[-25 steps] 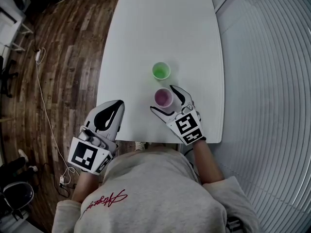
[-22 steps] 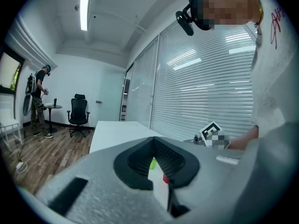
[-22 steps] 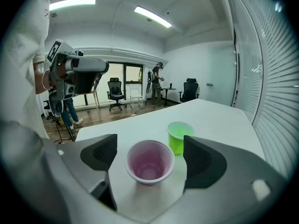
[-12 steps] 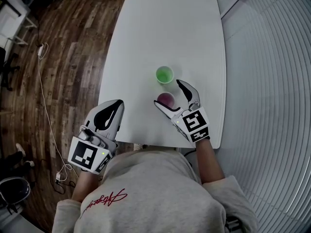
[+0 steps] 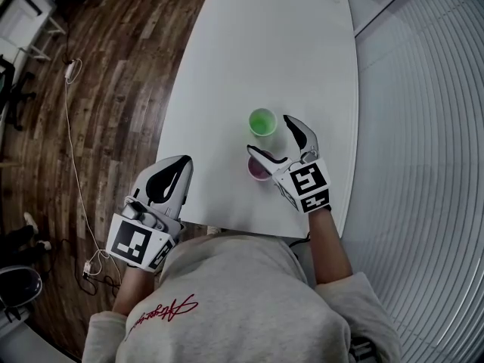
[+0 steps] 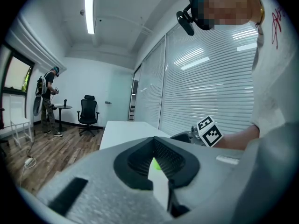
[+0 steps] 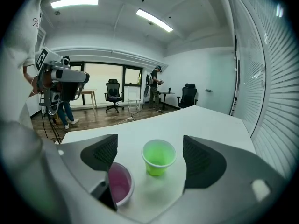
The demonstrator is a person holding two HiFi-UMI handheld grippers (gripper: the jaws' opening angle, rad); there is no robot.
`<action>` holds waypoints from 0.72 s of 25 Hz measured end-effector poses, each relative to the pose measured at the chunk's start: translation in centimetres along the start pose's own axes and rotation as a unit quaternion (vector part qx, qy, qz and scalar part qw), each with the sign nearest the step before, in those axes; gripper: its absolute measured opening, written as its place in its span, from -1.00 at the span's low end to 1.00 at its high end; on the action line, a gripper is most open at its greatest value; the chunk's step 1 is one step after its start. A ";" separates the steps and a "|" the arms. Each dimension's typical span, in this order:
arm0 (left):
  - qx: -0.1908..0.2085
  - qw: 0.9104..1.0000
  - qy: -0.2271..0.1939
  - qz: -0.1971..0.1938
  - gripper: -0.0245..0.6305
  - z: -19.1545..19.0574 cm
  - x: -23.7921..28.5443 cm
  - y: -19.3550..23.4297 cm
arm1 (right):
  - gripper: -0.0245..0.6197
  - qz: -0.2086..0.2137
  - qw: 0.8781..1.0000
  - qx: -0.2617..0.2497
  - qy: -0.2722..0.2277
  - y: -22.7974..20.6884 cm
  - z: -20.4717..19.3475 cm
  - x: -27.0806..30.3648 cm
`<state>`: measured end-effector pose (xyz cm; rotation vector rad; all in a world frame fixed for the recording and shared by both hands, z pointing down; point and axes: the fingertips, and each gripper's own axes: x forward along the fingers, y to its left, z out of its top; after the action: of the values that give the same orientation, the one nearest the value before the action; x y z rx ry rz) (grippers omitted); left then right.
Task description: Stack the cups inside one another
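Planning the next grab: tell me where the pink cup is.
Head view, right side: the pink cup stands beside the green cup, by the right gripper's left jaw.

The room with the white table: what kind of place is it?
Most likely an office. Black swivel chairs stand on the wood floor, slatted blinds line one wall, and long strip lights run along the ceiling.

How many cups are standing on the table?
2. The green cup stands on the table, farther from the person. The pink cup stands beside it, nearer, partly under one jaw of the open right gripper. None seems hidden.
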<state>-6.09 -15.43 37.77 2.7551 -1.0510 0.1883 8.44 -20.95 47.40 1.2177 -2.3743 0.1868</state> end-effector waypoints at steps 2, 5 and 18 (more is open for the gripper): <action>-0.001 1.000 0.000 0.006 -0.94 0.1 0.1 0.2 | 0.41 0.002 1.000 -0.003 0.002 -0.3 0.0 0.4; -0.002 1.000 0.000 0.016 -0.94 0.3 0.1 0.6 | 0.40 0.008 1.000 -0.006 0.006 -0.7 -0.1 1.0; -0.005 0.999 0.007 0.047 -0.94 -0.1 -0.1 1.7 | 0.40 0.020 0.999 -0.001 0.034 -2.8 -2.0 3.8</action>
<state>-7.30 -16.56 38.05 2.6928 -1.1766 0.2154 9.45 -24.74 50.70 1.1458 -2.3412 0.2334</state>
